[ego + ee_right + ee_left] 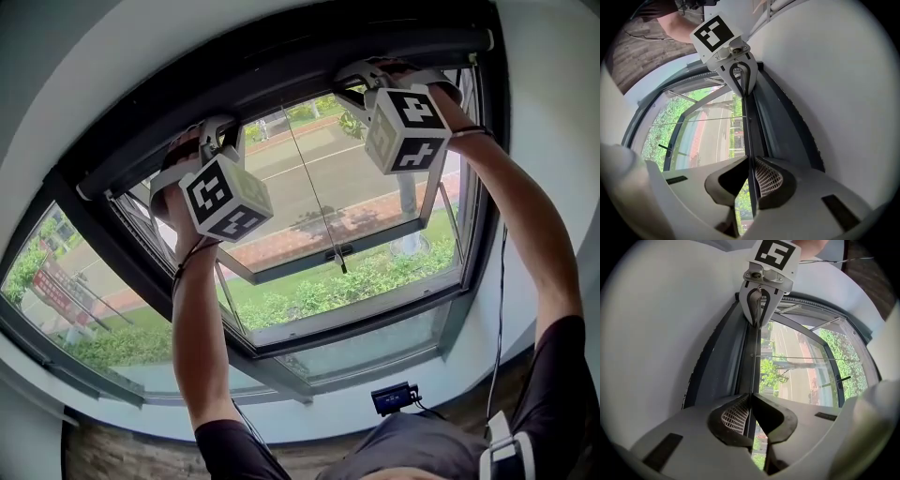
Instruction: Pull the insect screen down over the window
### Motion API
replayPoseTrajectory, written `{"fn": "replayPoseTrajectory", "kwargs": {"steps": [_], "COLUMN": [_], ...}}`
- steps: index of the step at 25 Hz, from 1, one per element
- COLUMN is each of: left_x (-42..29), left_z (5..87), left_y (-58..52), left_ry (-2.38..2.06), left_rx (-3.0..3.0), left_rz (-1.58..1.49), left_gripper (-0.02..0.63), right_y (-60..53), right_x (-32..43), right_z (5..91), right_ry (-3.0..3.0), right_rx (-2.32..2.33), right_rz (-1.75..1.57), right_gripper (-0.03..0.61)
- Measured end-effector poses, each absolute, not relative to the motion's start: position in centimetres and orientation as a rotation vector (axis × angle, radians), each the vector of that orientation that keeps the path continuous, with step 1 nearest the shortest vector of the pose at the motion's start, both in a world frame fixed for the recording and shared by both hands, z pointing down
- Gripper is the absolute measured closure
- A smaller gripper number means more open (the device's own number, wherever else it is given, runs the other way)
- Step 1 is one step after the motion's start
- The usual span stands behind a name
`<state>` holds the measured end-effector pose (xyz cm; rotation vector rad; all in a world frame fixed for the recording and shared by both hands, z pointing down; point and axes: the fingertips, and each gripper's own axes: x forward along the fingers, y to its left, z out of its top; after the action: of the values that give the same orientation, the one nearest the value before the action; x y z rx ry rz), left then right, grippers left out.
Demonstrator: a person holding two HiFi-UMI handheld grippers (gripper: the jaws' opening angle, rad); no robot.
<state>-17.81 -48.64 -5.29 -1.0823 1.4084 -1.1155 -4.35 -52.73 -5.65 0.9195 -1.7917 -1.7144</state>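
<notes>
**Both tongs clamp the screen's pull bar at the top of the window**

In the head view, a person stretches both arms up to the top edge of a wide window [375, 302]. The insect screen is not yet drawn. It is still rolled away inside the dark housing [281, 52] that runs across the view at 12 o'clock, and only its thin dark pull bar [752, 357] shows below it. The glass underneath is uncovered, with road and greenery visible outside.

The left tongs [214, 129] sit at about 10 o'clock and the right tongs [361, 80] at about 1 o'clock, well apart along the bar. Holding it near both ends probably keeps the bar level, so the screen comes down without jamming.

In the left gripper view, the left tongs [750, 397] are closed on the bar, which passes between the pads at 6 o'clock. The bar runs on to the right tongs [758, 310] at 12 o'clock. The right gripper view mirrors this: the right tongs [752, 161] pinch the same bar [749, 126], and the left tongs [740, 79] grip it at 12 o'clock.

A thin cord [319, 202] hangs down the middle of the glass, and neither pair of tongs touches it.

With both grips set, the next step is likely a steady, even pull downward.
</notes>
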Motion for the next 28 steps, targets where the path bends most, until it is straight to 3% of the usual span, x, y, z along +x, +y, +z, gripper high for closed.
{"fn": "replayPoseTrajectory", "kwargs": {"steps": [2,10,28], "left_x": [-17.8,-17.7,-17.1], "left_z": [-5.3,-3.2,11.5], "left_y": [-48.7,-48.5,-48.7], "left_ry": [1.407,1.369,1.280], "left_rx": [-1.081,-1.151,-1.372], "left_rz": [-1.118,-1.182,-1.304], "left_gripper": [0.583,0.588,0.591], "right_y": [-52.8,-52.9,-53.2], "right_x": [-4.3,-4.3,-3.9], "right_z": [-5.7,-3.4,11.1], "right_ry": [-1.742,-1.652,-1.715], "right_rx": [0.923,0.819,0.600], "right_rz": [-1.732,-1.675,-1.466], "right_gripper": [0.549,0.555,0.555]}}
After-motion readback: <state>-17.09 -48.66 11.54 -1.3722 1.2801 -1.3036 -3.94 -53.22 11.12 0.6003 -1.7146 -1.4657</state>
